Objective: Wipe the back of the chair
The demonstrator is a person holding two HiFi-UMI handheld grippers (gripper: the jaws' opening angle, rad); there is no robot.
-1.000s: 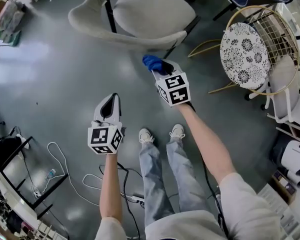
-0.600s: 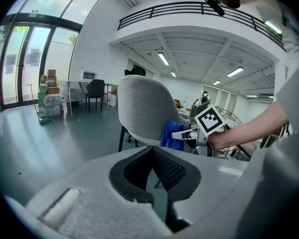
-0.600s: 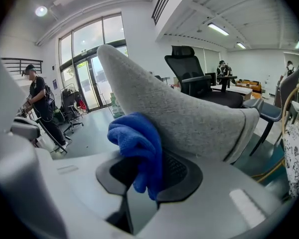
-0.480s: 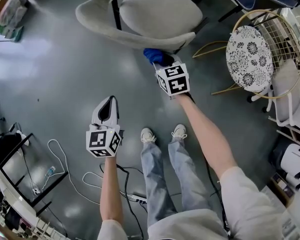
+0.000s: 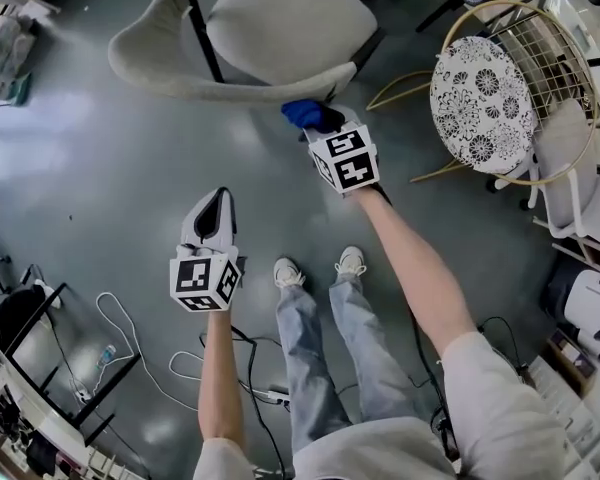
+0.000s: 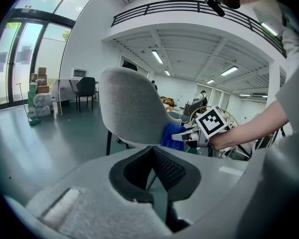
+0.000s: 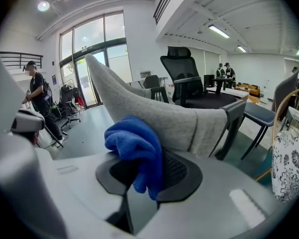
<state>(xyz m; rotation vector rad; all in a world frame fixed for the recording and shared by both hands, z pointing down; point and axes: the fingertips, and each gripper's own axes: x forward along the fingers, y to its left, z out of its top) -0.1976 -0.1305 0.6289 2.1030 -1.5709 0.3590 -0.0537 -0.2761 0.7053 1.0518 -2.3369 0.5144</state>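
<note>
The grey upholstered chair (image 5: 230, 73) stands at the top of the head view, its curved back (image 7: 154, 111) turned toward me. My right gripper (image 5: 320, 124) is shut on a blue cloth (image 5: 305, 115). The cloth (image 7: 137, 146) is pressed against the lower edge of the chair back, near its right end. My left gripper (image 5: 220, 200) hangs lower left, well short of the chair, jaws shut and holding nothing. In the left gripper view, the chair back (image 6: 134, 108) rises ahead, with the cloth (image 6: 170, 136) at its right edge.
A gold wire chair with a round patterned cushion (image 5: 480, 103) stands to the right. White and black cables (image 5: 130, 328) lie on the grey floor at lower left. A black office chair (image 7: 189, 81) sits beyond the grey chair. A person (image 7: 37, 98) stands far left.
My right gripper has carried the blue cloth up from just below the chair until it touches the edge of the back. The left gripper has barely moved.
</note>
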